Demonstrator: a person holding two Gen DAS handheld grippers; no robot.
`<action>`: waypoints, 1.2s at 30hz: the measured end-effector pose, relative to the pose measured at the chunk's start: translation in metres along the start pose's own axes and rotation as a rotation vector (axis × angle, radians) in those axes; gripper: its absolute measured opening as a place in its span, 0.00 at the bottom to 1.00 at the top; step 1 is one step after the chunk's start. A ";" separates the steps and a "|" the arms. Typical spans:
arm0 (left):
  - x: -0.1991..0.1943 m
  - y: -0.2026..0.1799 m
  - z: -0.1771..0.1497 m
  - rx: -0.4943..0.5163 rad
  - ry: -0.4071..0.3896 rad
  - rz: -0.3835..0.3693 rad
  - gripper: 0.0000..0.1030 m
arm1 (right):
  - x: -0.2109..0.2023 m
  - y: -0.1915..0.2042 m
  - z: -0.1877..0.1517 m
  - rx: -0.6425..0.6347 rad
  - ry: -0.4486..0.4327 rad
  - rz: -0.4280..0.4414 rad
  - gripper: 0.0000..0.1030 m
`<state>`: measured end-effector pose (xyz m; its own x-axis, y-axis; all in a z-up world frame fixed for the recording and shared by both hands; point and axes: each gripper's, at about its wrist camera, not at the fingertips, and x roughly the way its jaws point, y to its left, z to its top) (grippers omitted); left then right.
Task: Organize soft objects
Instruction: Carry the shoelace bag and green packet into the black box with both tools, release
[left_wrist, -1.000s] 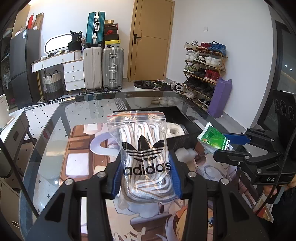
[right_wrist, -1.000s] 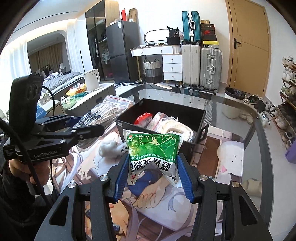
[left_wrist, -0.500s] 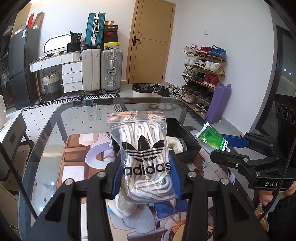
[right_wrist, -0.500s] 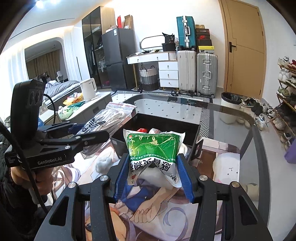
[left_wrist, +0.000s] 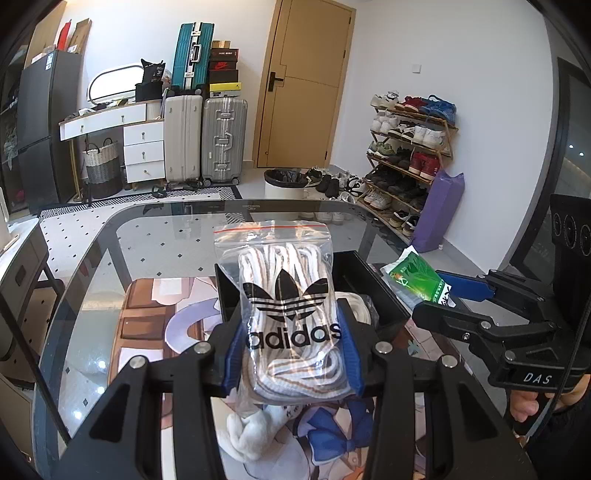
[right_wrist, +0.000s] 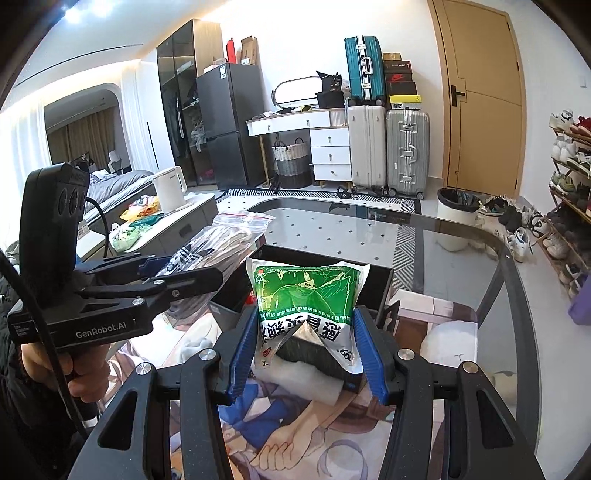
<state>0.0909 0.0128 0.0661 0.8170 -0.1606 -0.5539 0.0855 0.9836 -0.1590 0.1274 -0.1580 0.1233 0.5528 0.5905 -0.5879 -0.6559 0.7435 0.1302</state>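
Observation:
My left gripper (left_wrist: 291, 354) is shut on a clear zip bag of white socks (left_wrist: 284, 295) printed with a black adidas logo, held upright above the table. Behind it stands a black storage box (left_wrist: 373, 291) with more white fabric inside. My right gripper (right_wrist: 301, 354) is shut on a green and white soft packet (right_wrist: 306, 299), held in front of the same black box (right_wrist: 380, 280). In the left wrist view the right gripper (left_wrist: 461, 295) with its green packet (left_wrist: 417, 277) hangs at the right. In the right wrist view the left gripper (right_wrist: 177, 273) and its sock bag (right_wrist: 218, 243) are at the left.
A glass table (left_wrist: 92, 280) carries an illustrated mat (left_wrist: 147, 325). A white sock (left_wrist: 251, 432) lies on the mat below the left gripper, and a white plush (right_wrist: 454, 343) lies at the right. A hand (right_wrist: 74, 369) grips the left tool. Suitcases and a shoe rack stand beyond.
Both grippers have moved back and slightly up with their bags still held. The black box now sits farther away and lower behind each bag.

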 end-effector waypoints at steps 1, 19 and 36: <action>0.001 0.000 0.001 -0.001 0.001 -0.001 0.42 | 0.001 0.001 0.001 -0.001 0.001 0.000 0.50; 0.031 0.000 0.008 -0.007 0.043 0.014 0.42 | 0.046 -0.011 0.013 0.002 0.054 -0.006 0.50; 0.047 -0.002 0.012 0.005 0.058 0.045 0.57 | 0.069 -0.019 0.012 -0.019 0.054 -0.011 0.64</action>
<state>0.1361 0.0037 0.0501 0.7855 -0.1208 -0.6070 0.0525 0.9902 -0.1291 0.1844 -0.1280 0.0899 0.5322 0.5641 -0.6314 -0.6595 0.7438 0.1086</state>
